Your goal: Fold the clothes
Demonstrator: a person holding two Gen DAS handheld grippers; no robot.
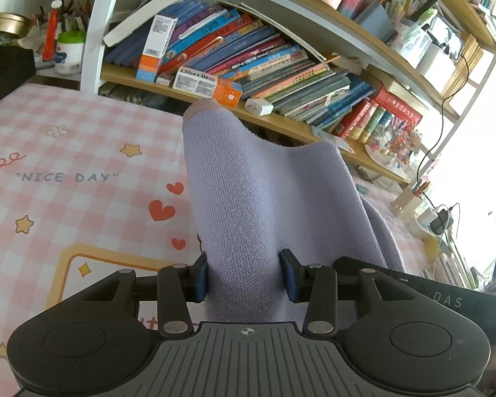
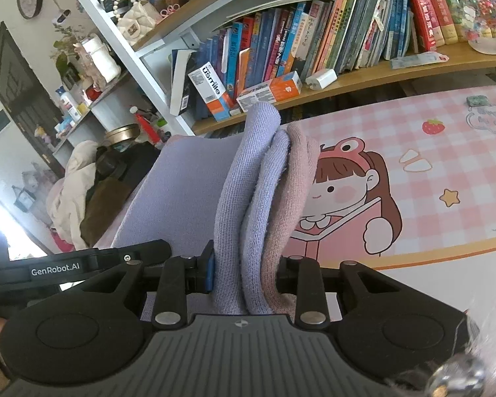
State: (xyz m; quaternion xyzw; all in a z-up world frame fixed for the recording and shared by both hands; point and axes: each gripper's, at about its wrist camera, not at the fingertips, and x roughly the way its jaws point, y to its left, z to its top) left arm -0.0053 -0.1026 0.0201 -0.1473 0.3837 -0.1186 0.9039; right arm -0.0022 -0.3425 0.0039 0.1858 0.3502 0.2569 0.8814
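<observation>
A lavender knit garment with dusty-pink trim (image 1: 261, 195) is held up over the pink checked table mat (image 1: 66, 178). My left gripper (image 1: 244, 278) is shut on a flat fold of it, the cloth rising between the blue pads (image 1: 200, 279). In the right wrist view my right gripper (image 2: 244, 274) is shut on several bunched layers of the same garment (image 2: 258, 192), lavender on the left and pink on the right. The garment spans between the two grippers; the left gripper's body (image 2: 66, 264) shows at the lower left. The cloth hides both sets of fingertips.
A bookshelf packed with books (image 1: 264, 56) and boxes (image 2: 211, 89) stands just behind the table. A pile of other clothes (image 2: 79, 205) lies off the table's left end. A charger and cables (image 1: 439, 221) sit at the right, near a bright window.
</observation>
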